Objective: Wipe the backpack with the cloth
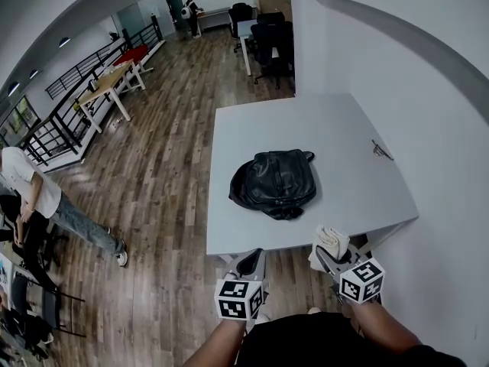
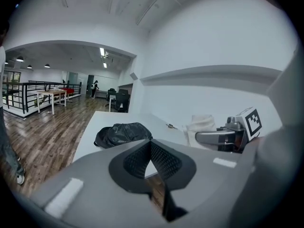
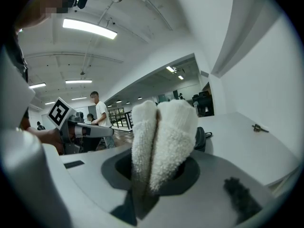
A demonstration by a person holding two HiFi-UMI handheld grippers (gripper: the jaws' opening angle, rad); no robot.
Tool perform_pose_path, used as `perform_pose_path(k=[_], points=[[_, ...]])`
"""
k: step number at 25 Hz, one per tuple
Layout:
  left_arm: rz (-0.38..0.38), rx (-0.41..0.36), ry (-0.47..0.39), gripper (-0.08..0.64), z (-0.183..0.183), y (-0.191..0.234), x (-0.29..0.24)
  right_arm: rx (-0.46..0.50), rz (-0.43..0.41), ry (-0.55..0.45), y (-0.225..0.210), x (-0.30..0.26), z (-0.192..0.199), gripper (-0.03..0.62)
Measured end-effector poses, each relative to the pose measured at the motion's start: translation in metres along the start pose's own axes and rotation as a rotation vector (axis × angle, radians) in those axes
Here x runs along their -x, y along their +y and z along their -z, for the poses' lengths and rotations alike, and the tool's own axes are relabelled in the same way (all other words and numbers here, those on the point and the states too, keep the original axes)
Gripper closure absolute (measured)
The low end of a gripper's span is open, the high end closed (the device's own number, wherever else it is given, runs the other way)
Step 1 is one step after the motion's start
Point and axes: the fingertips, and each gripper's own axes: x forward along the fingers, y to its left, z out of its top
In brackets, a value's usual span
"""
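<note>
A black backpack (image 1: 273, 182) lies flat in the middle of the white table (image 1: 252, 125); it also shows in the left gripper view (image 2: 121, 133). My right gripper (image 1: 331, 254) hovers over the table's near edge, shut on a folded white cloth (image 1: 330, 241). In the right gripper view the cloth (image 3: 164, 134) stands up between the jaws and hides most of the backpack (image 3: 200, 138). My left gripper (image 1: 250, 259) is held below the near edge, short of the backpack, its jaws together and empty (image 2: 151, 144).
A small metal object, maybe keys (image 1: 380, 151), lies at the table's far right beside the white wall (image 1: 428, 90). To the left, on the wood floor (image 1: 160, 174), a person (image 1: 46, 205) stands. Desks and chairs (image 1: 267, 40) stand farther back.
</note>
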Motion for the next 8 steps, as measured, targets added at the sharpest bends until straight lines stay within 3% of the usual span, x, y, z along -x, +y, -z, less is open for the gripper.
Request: perform_pose_path(k=[8], points=[[-0.002, -0.008, 0.003, 0.552, -0.0001, 0.0047, 0.0025, 0.004, 0.010, 0.005, 0.0026, -0.0013, -0.0005, 0.505]])
